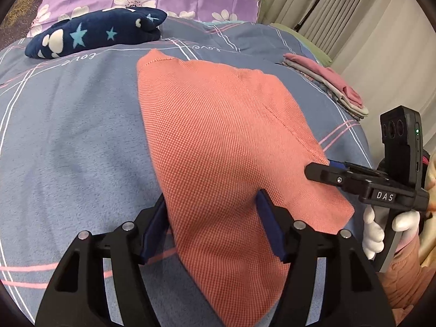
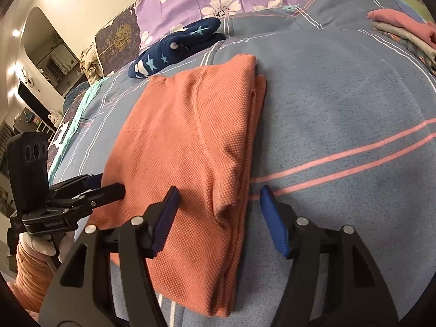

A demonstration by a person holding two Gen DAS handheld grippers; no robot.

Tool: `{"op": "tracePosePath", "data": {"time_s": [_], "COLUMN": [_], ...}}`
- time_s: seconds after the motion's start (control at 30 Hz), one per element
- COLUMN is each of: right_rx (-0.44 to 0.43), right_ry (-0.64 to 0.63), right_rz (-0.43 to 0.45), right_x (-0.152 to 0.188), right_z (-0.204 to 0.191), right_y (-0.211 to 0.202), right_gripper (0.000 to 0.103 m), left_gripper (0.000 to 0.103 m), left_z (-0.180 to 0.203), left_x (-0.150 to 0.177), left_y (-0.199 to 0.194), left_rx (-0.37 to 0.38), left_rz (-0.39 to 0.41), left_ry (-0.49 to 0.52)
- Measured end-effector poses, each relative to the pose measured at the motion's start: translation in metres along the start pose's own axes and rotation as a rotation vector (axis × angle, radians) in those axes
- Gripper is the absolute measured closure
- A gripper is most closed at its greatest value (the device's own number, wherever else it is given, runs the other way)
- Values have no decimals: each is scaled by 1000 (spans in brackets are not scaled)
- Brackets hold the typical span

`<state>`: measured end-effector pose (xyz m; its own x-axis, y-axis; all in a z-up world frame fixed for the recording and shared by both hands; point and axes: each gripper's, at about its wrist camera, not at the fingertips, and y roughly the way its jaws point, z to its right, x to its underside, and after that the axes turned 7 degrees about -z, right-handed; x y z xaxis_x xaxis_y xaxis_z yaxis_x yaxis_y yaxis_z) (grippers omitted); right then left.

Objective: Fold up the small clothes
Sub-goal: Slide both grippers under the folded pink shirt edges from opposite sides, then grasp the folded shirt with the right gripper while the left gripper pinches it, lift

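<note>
In the left wrist view, we are holding the left gripper (image 1: 212,226) over the near end of the salmon garment (image 1: 223,136), its jaws standing wide with the cloth's left edge lying loose between them, not pinched. The garment is lying folded lengthways on the blue bedspread (image 1: 68,136), running from near to far. The right gripper (image 1: 317,170) is reaching in from the right at the cloth's near right edge.

In the right wrist view, we are keeping the right gripper wide as well, straddling the garment's layered right edge without pressing on it. A navy star-print piece (image 2: 174,51) is resting far left, a folded stack (image 2: 403,31) far right.

We are judging one fold as laid and let go. Next we would be pinching both near corners and carrying them toward the far end.
</note>
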<state>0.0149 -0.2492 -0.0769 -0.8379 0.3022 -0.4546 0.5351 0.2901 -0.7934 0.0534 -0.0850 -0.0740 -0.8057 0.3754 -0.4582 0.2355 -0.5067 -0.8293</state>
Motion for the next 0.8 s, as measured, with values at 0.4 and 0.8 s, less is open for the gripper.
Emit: {"op": "tracePosePath", "data": {"time_s": [0.4,0.8], "right_rx": [-42,-205], "right_ry": [-3,0], "right_rz": [-1,-32], "right_x": [-17,-33], "right_z": [7,26], "right_y": [10,18], "right_gripper": [40,51], "left_gripper": [39,39], "left_z": [-10,-26], "left_x": [-23,-38], "left_y": [10,20], "left_rx": [50,175], "left_rz": [-21,-6], "left_ry": [-19,6]}}
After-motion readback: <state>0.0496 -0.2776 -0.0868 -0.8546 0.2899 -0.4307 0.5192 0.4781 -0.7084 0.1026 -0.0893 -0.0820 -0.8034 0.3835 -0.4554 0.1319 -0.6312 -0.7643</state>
